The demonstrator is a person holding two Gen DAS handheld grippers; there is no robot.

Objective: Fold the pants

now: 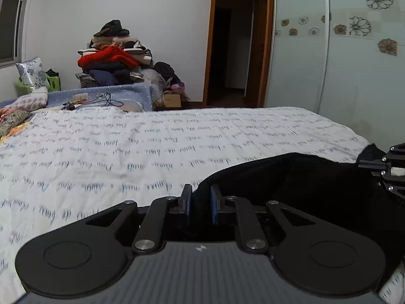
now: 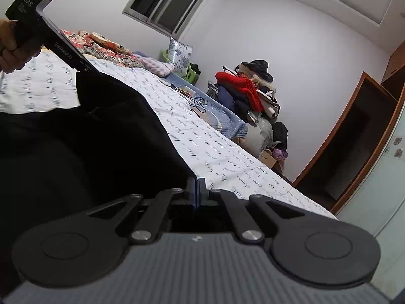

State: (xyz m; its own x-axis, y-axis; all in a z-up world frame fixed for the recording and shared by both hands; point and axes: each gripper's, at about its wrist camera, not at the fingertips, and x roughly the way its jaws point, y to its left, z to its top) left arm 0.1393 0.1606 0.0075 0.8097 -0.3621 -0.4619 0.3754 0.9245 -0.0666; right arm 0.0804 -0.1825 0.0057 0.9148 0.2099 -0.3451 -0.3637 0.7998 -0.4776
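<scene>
The black pants (image 1: pixel 291 177) hang stretched between both grippers just above the white bed sheet with blue script (image 1: pixel 152 139). My left gripper (image 1: pixel 201 197) has its blue pads closed on the pants' left edge, cloth between them. My right gripper (image 2: pixel 198 190) is shut tight on the pants (image 2: pixel 88 131) at their right corner. In the left wrist view the right gripper's black frame (image 1: pixel 389 169) shows at the right edge. In the right wrist view the left gripper's body (image 2: pixel 45 30) and the hand holding it show at the upper left.
A heap of clothes (image 1: pixel 114 53) with a red garment is stacked beyond the bed. Cables and small items (image 1: pixel 93 101) lie on a blue cover. Pillows (image 1: pixel 30 73) are at the far left. An open doorway (image 1: pixel 235 45) and a wardrobe (image 1: pixel 341 50) stand right.
</scene>
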